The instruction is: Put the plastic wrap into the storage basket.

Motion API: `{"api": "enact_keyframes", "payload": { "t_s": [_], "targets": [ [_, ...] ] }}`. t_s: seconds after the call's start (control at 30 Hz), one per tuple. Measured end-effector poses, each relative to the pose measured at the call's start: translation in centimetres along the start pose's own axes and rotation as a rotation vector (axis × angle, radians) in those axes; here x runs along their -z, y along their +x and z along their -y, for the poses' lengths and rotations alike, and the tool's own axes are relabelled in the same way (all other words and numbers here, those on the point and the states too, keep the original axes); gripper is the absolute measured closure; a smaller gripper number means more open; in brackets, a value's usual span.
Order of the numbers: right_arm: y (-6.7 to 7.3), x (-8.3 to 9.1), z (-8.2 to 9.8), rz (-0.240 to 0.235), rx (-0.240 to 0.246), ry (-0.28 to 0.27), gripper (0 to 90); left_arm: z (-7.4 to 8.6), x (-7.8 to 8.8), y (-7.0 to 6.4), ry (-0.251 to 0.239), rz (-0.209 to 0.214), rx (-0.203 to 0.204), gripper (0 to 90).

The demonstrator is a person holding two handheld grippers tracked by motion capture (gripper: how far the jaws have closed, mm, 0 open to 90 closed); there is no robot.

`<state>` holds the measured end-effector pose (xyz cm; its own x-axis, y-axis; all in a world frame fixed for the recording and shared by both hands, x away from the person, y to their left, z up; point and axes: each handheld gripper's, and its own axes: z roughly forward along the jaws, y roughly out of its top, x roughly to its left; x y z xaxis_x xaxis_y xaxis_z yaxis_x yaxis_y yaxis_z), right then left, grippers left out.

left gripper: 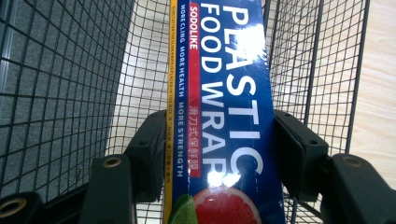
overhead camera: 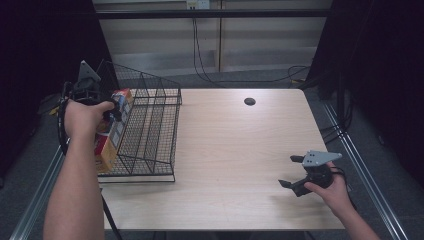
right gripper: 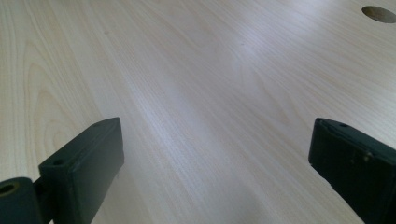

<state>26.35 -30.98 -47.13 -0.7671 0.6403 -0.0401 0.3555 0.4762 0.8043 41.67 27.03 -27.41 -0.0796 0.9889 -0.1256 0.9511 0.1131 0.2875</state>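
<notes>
While the person's right hand rests low near the front right corner of the pale wooden table (overhead camera: 235, 150), the left hand is busy at the table's left edge. There, the left gripper (overhead camera: 116, 107) pinches a long blue cardboard box of plastic food wrap (left gripper: 224, 116) between its two black jaws, one pad pressed against each long side. The box hangs within the black wire mesh rack (overhead camera: 150, 125), a sloped, divided basket standing on the left edge; whether the box touches the rack's floor cannot be told. Gripping the narrow sides likely lets the box slide lengthwise between the wire walls. The right gripper (overhead camera: 295, 172) holds nothing, its jaws spread wide over bare wood, seemingly parked out of the way. A small dark round hole (overhead camera: 249, 101) sits near the table's far edge.
</notes>
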Motion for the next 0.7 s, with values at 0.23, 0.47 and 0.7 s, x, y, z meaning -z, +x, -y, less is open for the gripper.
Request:
{"api": "enact_keyframes", "payload": {
  "t_s": [0.23,0.47,0.7],
  "targets": [
    [0.0,-0.1,0.0,-0.004,-0.001,0.003,3.2,0.0,-0.4,0.1,-0.002,-0.008,0.01,41.6],
    [0.0,-0.1,0.0,-0.003,0.001,0.002,3.2,-0.3,-0.8,0.1,0.002,-0.012,0.015,41.7],
    [-0.1,0.1,0.0,-0.005,-0.001,0.0,3.2,-0.9,-1.4,0.2,-0.024,-0.017,0.034,41.2]
  ]
}}
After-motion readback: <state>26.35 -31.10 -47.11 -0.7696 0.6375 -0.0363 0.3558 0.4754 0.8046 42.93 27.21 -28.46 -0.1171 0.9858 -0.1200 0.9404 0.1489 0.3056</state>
